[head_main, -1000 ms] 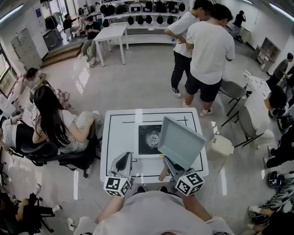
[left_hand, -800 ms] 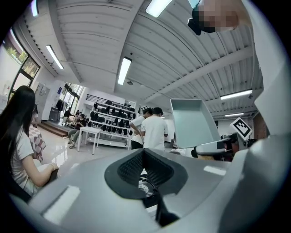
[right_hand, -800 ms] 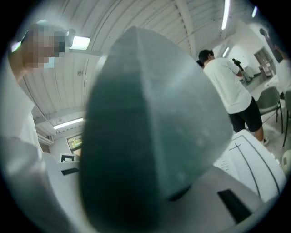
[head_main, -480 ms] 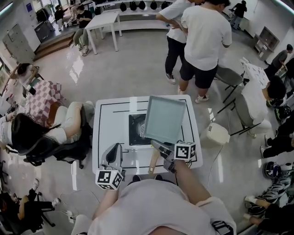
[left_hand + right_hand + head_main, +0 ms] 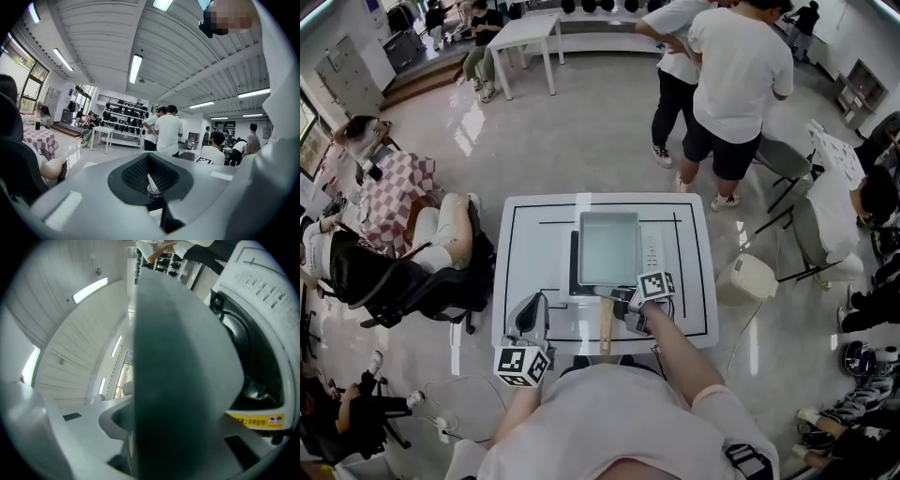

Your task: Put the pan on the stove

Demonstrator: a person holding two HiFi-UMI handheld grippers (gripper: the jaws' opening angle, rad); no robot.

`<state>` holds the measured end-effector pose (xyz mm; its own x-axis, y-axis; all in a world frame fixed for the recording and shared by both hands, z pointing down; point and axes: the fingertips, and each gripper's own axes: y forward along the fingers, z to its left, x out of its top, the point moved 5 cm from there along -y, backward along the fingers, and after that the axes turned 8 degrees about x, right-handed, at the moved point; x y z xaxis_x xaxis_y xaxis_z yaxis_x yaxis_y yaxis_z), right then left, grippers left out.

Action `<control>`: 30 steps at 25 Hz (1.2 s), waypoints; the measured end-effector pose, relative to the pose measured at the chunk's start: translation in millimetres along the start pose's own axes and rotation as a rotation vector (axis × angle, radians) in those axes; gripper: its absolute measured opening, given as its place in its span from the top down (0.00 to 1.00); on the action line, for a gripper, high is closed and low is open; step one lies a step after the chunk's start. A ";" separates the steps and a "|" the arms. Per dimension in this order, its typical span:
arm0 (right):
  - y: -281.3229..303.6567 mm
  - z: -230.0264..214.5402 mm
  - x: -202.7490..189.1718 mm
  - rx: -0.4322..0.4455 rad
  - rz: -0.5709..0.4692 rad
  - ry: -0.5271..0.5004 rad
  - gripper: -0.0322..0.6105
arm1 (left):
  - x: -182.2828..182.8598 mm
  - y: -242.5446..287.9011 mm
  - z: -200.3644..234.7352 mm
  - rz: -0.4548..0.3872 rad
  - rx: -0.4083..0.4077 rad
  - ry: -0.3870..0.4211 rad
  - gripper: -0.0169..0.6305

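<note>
A rectangular grey pan with a wooden handle lies level over the black stove in the middle of the white table. The stove is mostly hidden under it; its control strip shows at the right. My right gripper is shut on the handle just behind the pan. In the right gripper view the pan's dark side fills the middle, with the stove's burner beside it. My left gripper hangs over the table's front left, jaws together, holding nothing.
Two people stand just behind the table. A seated person on a black chair is close to its left side. A white bin and more seated people are at the right. Another white table stands far back.
The pan has swung from tilted up at the table's right to level over the stove, the right gripper moving left and forward with it. The left gripper has barely moved.
</note>
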<state>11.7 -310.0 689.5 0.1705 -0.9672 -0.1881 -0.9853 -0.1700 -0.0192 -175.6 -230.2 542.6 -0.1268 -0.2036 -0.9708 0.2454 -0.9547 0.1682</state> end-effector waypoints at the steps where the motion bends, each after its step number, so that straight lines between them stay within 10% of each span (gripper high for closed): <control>1: 4.2 -7.4 -0.5 0.006 0.007 0.019 0.76 | -1.3 -0.2 1.4 0.003 0.004 0.000 0.96; 30: 22.2 -59.5 2.0 -0.021 -0.012 0.303 0.75 | -9.3 10.0 13.9 0.047 0.010 -0.019 0.96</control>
<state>-9.1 -326.9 747.1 0.1816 -0.9767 0.1139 -0.9832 -0.1827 0.0008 -185.3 -240.9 555.7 -0.1339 -0.2521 -0.9584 0.2422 -0.9461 0.2150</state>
